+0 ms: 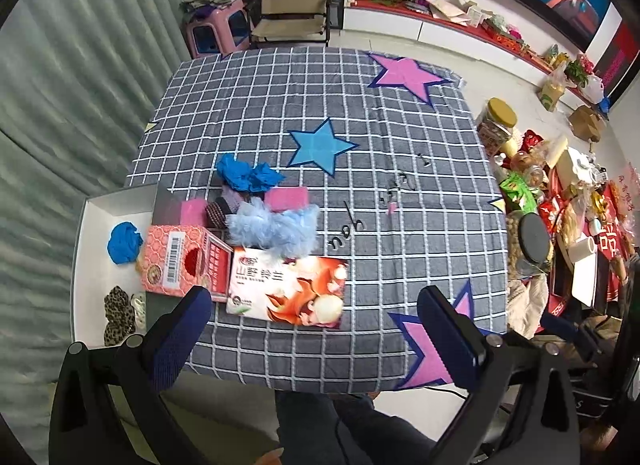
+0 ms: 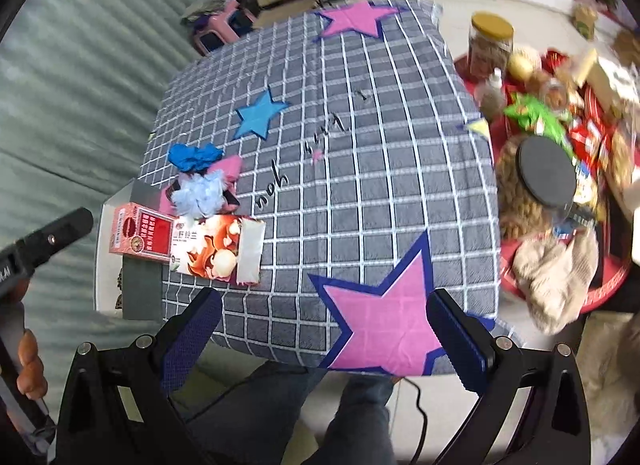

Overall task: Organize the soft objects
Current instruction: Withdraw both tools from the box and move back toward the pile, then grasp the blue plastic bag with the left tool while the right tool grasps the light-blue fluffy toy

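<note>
Between picks: both tongs gape empty above the checked grey tabletop (image 1: 400,145).
Left tongs (image 1: 320,329) and right tongs (image 2: 324,329) hold nothing; the fluffy pale-blue soft puff (image 1: 276,231) lies centre-left beside the white cardboard box (image 1: 120,201), likely the next pick.

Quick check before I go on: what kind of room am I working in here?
Probably a lived-in home room, not a lab: a table under a star-patterned checked cloth, a folding chair beside a pink stool, and snacks and jars heaped alongside.
</note>
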{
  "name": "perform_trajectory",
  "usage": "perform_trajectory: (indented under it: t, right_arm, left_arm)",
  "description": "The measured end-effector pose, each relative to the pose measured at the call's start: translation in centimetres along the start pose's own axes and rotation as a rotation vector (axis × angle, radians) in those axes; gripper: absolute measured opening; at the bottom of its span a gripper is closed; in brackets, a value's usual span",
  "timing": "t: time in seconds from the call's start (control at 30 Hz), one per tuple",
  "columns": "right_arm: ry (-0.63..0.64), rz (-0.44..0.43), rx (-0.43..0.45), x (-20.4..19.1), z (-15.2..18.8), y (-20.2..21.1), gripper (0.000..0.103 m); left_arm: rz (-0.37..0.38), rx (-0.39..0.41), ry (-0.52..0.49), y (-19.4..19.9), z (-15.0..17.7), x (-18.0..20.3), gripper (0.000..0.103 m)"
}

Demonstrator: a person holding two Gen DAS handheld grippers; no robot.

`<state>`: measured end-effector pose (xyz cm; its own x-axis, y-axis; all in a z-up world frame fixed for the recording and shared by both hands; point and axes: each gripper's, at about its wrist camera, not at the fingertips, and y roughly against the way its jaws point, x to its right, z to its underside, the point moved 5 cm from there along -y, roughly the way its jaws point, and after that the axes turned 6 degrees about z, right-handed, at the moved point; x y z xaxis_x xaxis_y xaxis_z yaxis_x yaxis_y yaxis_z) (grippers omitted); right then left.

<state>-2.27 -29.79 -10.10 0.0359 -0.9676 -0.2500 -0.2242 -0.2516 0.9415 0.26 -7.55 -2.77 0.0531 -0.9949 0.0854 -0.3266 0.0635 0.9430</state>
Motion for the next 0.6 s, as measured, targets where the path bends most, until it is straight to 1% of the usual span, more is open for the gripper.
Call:
perform_trajectory:
  t: [0.1, 0.13, 0.2, 0.3, 0.37, 0.4, 0.53, 0.6]
  right_arm:
    - [-0.017, -0.002, -0.027, -0.5, -0.1, -1.3, 0.103]
    - [-0.023, 0.000, -0.032, -0.7, -0.2, -1.7, 0.103]
    - [-0.038, 0.006, -0.047, -1.1, -0.4, -2.6, 0.103]
    - [-0.079, 0.019, -0.068, -1.8, -0.8, -3.8, 0.103]
    - [-0.100, 0.032, -0.069, -2.4, -1.0, -4.4, 0.103]
    - [-0.113, 0.037, -0.073, -2.8, -1.2, -4.9, 0.103]
    - [-0.128, 0.037, -0.103, -5.0, -1.1, -6.7, 0.103]
    - [-0.114, 0.036, -0.109, -6.7, -1.5, -7.8, 0.103]
  left_arm:
    - [0.001, -0.031, 0.005, -1.7, -0.9, -1.6, 0.103]
    - [-0.001, -0.051, 0.005, -2.8, -1.4, -2.5, 0.103]
    - [-0.006, -0.066, -0.003, -4.2, -2.4, -3.7, 0.103]
    - [-0.011, -0.109, -0.013, -7.2, -4.9, -5.7, 0.103]
    - [0.005, -0.152, -0.010, -9.9, -7.0, -7.2, 0.103]
    - [0.002, -0.182, -0.012, -11.7, -8.2, -8.1, 0.103]
    - [-0.053, -0.258, -0.057, -17.2, -11.2, -10.5, 0.103]
    - [-0.051, -0.310, -0.088, -20.0, -11.9, -11.0, 0.103]
